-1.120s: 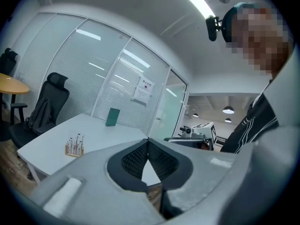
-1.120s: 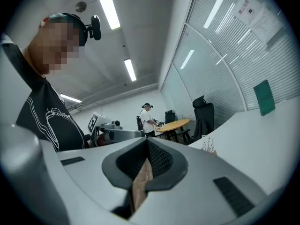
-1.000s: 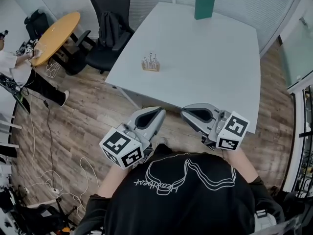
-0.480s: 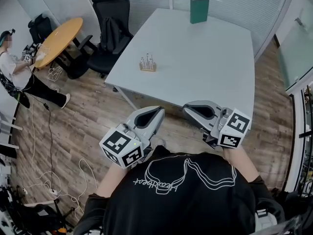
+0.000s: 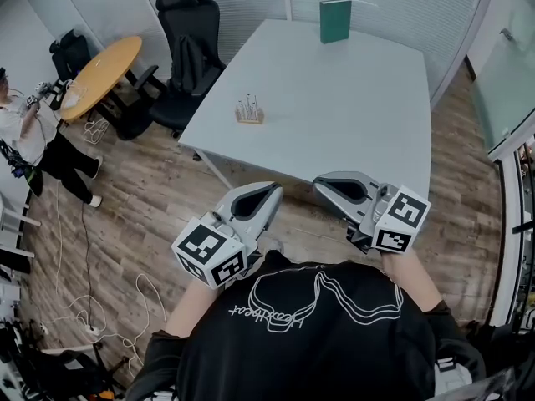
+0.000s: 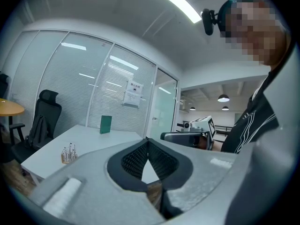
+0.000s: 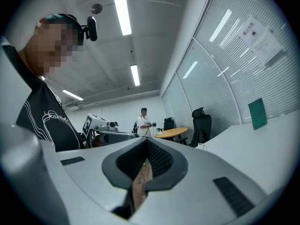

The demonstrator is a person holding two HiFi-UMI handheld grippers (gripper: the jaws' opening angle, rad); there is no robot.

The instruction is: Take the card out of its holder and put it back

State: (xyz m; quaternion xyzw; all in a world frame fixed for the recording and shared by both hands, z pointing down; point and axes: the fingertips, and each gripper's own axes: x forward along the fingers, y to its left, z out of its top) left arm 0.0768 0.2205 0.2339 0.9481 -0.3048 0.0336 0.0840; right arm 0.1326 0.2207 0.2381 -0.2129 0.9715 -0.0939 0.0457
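A green upright card-like object (image 5: 335, 20) stands at the far end of the white table (image 5: 351, 115); it also shows as the green object (image 6: 106, 124) in the left gripper view and the green object (image 7: 257, 113) in the right gripper view. A small wooden stand with thin metal pins (image 5: 248, 111) sits near the table's left edge. Both grippers are held off the table, close to my chest. My left gripper (image 5: 269, 194) is shut and holds nothing. My right gripper (image 5: 322, 185) is also shut and holds nothing. Their closed tips meet at the left gripper (image 6: 147, 142) and the right gripper (image 7: 146, 143).
A black office chair (image 5: 188, 44) stands left of the table, with a round wooden table (image 5: 99, 61) beyond it. A person (image 5: 29, 136) stands at the far left. Cables (image 5: 92, 307) lie on the wooden floor. Glass walls with blinds close the room behind.
Both grippers stay where they were, shut. The head view has drifted a little, so the table sits slightly higher in the picture. The person at the left has shifted pose.
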